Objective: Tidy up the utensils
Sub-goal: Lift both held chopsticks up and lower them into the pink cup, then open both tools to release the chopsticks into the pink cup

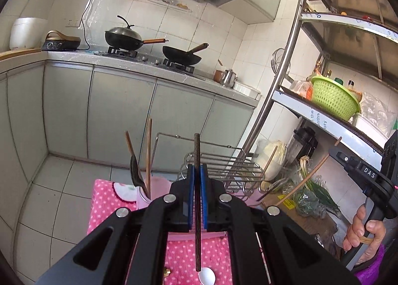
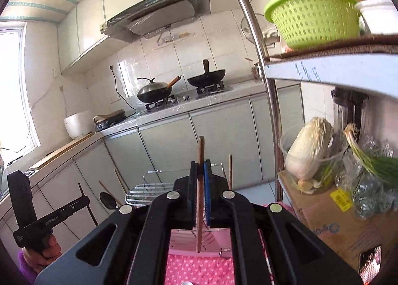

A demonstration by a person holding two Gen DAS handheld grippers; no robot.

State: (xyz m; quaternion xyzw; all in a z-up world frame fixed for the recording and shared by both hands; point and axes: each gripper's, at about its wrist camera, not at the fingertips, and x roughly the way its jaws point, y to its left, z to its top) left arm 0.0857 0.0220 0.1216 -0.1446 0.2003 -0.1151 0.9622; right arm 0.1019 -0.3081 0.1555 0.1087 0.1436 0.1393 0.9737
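My left gripper (image 1: 197,173) is shut on a dark wooden chopstick (image 1: 197,150), held upright between the blue pads above the pink dotted table (image 1: 107,200). My right gripper (image 2: 201,170) is shut on a light wooden chopstick (image 2: 200,150), also upright; it shows in the left wrist view (image 1: 302,183) too. A pink holder (image 1: 143,198) at the table's left holds a black spoon (image 1: 135,170) and a light chopstick (image 1: 148,150). A wire dish rack (image 1: 236,168) stands just beyond my left gripper; it shows in the right wrist view (image 2: 146,191). A white spoon (image 1: 207,276) lies on the cloth.
Grey kitchen cabinets (image 1: 119,110) and a stove with two woks (image 1: 181,56) lie ahead. A steel shelf (image 1: 286,61) on the right carries a green basket (image 1: 333,98). Cabbage (image 2: 308,150), scallions (image 2: 373,160) and a cardboard box (image 2: 335,222) sit below it.
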